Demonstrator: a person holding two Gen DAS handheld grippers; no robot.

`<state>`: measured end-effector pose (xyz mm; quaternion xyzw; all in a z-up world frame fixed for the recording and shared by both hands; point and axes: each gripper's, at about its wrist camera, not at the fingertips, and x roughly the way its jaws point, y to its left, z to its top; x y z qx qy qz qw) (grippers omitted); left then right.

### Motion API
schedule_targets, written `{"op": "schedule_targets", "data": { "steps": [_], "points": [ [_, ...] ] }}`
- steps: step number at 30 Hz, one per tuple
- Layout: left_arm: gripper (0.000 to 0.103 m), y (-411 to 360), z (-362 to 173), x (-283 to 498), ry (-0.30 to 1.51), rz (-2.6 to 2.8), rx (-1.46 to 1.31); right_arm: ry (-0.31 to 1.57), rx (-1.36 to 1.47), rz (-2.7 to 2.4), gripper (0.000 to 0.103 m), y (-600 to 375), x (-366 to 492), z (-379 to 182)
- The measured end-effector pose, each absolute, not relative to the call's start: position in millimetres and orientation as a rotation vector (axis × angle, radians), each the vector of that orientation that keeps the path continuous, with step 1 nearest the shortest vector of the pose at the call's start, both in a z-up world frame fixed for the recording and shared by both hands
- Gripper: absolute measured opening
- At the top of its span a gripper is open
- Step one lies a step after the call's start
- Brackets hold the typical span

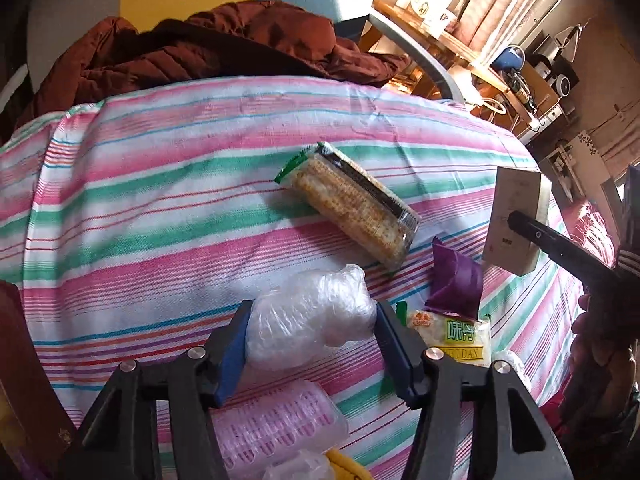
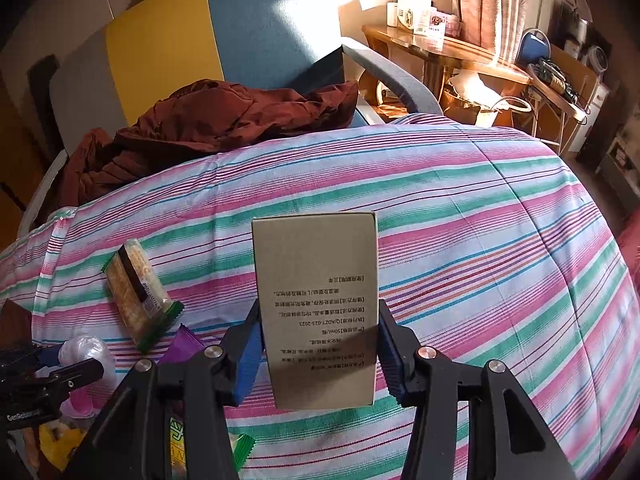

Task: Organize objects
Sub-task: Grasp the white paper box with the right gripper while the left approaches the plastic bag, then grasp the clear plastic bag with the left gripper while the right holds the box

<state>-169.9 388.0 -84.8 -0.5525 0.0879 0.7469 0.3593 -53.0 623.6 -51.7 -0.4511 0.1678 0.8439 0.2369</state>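
The left gripper point(image 1: 312, 334) sits low in the centre of its own view with its blue pads closed against both flanks of a crinkled clear plastic bundle point(image 1: 310, 316), which lies on the striped bedspread point(image 1: 160, 200). That bundle looks feather-light and squashy; I'd guess it will crumple and slide under the pads, so a hold across its fattest middle, as here, seems safest. Over in the right wrist view, the right gripper point(image 2: 318, 344) is clamped on the lower part of a tan cardboard box point(image 2: 316, 292) standing upright at the middle of the frame, its printed text upside down. The box looks stiff and light, with flat sides that suit the pads, though hard squeezing could dent it. Further out, a cracker pack point(image 1: 352, 204) lies mid-frame just above the bundle, a purple sachet point(image 1: 456, 280) and a yellow-green snack packet point(image 1: 460, 338) to the right, pink hair rollers point(image 1: 276, 424) below. A brown jacket point(image 1: 200, 48) fills the upper left.
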Motion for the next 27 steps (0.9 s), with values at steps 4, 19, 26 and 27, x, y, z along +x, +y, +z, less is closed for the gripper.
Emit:
{"op": "schedule_targets", "data": {
  "steps": [4,19,26,27],
  "points": [
    [0.060,370.4,-60.3,-156.2,0.195,1.947,-1.349,0.496,-1.225,2.347,0.051,621.9,-51.9,-48.8],
    [0.061,203.8,16.1,-108.0,0.072,2.184,-1.152,0.573,-1.057,2.538,0.051,581.7,-31.5,0.7],
    [0.061,107.8,12.4,-118.2,-0.086,2.349,-1.202,0.600,-1.084,2.712,0.051,503.7,-38.3,25.2],
    [0.061,95.8,10.2,-118.1,-0.103,2.368,-1.212,0.590,-1.093,2.746,0.051,488.5,-42.1,29.5]
  ]
}}
